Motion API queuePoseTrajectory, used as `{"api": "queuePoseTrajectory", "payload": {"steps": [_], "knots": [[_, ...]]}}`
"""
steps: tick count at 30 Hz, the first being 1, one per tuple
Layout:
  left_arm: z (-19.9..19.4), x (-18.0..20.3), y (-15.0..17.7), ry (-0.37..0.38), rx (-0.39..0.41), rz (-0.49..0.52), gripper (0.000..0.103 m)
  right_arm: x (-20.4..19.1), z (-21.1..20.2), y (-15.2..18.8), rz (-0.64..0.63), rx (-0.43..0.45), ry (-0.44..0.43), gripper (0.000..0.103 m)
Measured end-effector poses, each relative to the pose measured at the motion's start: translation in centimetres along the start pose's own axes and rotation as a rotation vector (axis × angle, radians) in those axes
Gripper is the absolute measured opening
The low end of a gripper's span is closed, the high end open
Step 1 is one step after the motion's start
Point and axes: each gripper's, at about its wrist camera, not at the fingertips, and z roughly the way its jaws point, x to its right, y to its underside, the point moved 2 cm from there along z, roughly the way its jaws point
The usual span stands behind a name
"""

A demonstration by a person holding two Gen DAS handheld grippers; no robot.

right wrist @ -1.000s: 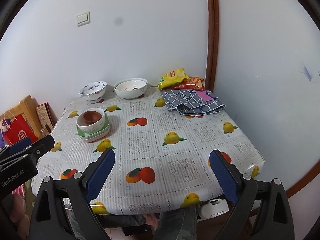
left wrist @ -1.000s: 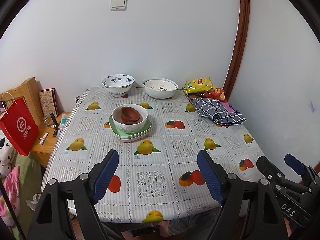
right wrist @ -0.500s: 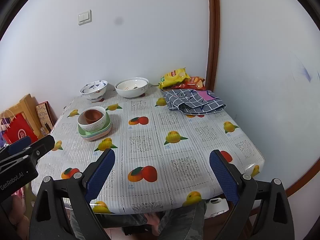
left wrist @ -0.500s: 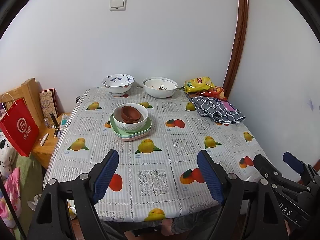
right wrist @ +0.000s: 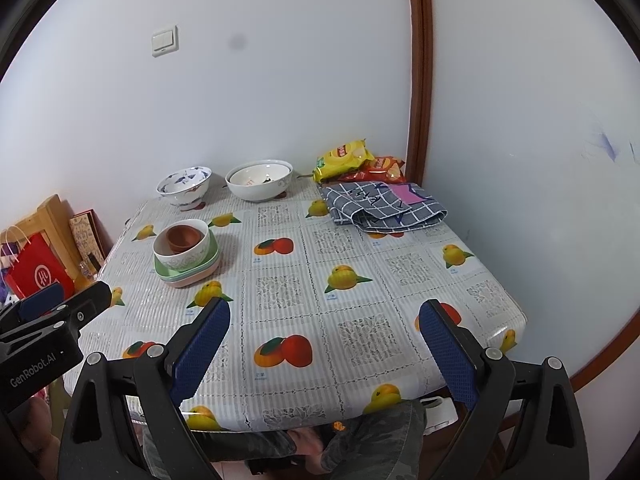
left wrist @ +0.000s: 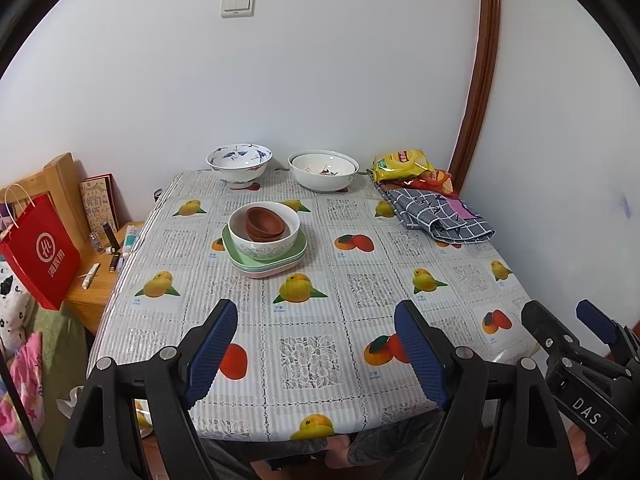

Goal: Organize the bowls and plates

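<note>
Both my cams sit back off the near edge of the worktop [left wrist: 320, 320], angled down across it toward the far wall. Left cam looks past my left tongs [left wrist: 316, 352], slightly from the left side; right tongs [left wrist: 568, 328] poke in at its right edge. Right cam looks past my right tongs [right wrist: 324, 352], left tongs [right wrist: 60, 304] at its left edge. Both share the whole worktop [right wrist: 360, 280], the stack [left wrist: 264, 240] [right wrist: 186, 252] and the far wall.
</note>
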Motion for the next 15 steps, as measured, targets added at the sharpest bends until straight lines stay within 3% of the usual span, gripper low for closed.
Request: {"api": "queuePoseTrajectory", "payload": {"steps": [15], "knots": [[0.28,0.26,-0.05,0.002,-0.004,-0.002,0.079,0.44,-0.11,-0.16,0.009,0.004,0.003,0.095]]}}
